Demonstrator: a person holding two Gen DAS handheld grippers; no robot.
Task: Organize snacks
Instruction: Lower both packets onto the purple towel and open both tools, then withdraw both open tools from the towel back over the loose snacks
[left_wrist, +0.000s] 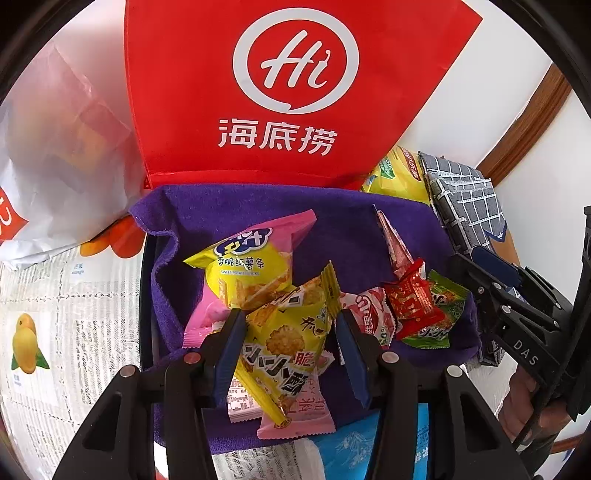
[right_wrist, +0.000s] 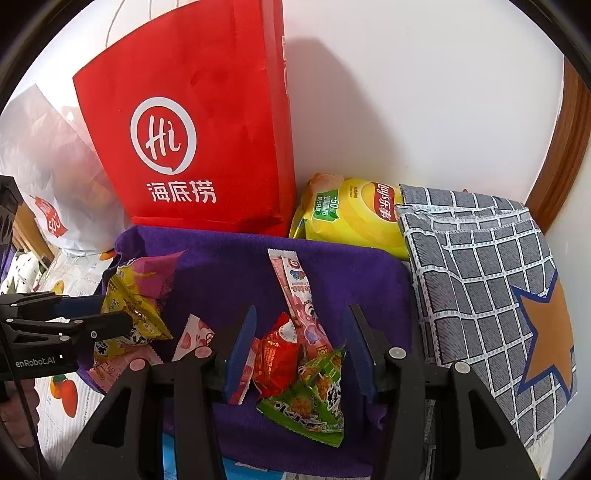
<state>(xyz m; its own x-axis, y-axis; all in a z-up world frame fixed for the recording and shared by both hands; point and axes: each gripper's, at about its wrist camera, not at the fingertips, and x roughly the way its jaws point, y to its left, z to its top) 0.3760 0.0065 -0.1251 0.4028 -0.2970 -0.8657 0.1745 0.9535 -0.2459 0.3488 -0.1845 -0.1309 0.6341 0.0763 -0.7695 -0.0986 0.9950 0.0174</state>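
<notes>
Left wrist view: left gripper (left_wrist: 290, 356) jaws clamped on yellow packet (left_wrist: 291, 343), lower centre. Right gripper (right_wrist: 301, 354) jaws open astride red packet (right_wrist: 277, 360), gripping nothing. Sorting seemingly barely begun; snacks heaped on purple cloth (right_wrist: 343, 273).

Place: a home, most likely a living or dining corner.
Walls: plain white wall (right_wrist: 406, 92) with a brown wooden door frame (right_wrist: 569, 140).
Surface: tabletop under a fruit-printed cover (left_wrist: 55, 314).
Household goods: red restaurant carrier bag (right_wrist: 207, 122), white plastic bag (left_wrist: 55, 155), folded grey checked cloth (right_wrist: 480, 280), purple towel (right_wrist: 221, 280).
Food: Lay's crisps bag (right_wrist: 354, 214) and loose snack packets (right_wrist: 314, 402).
</notes>
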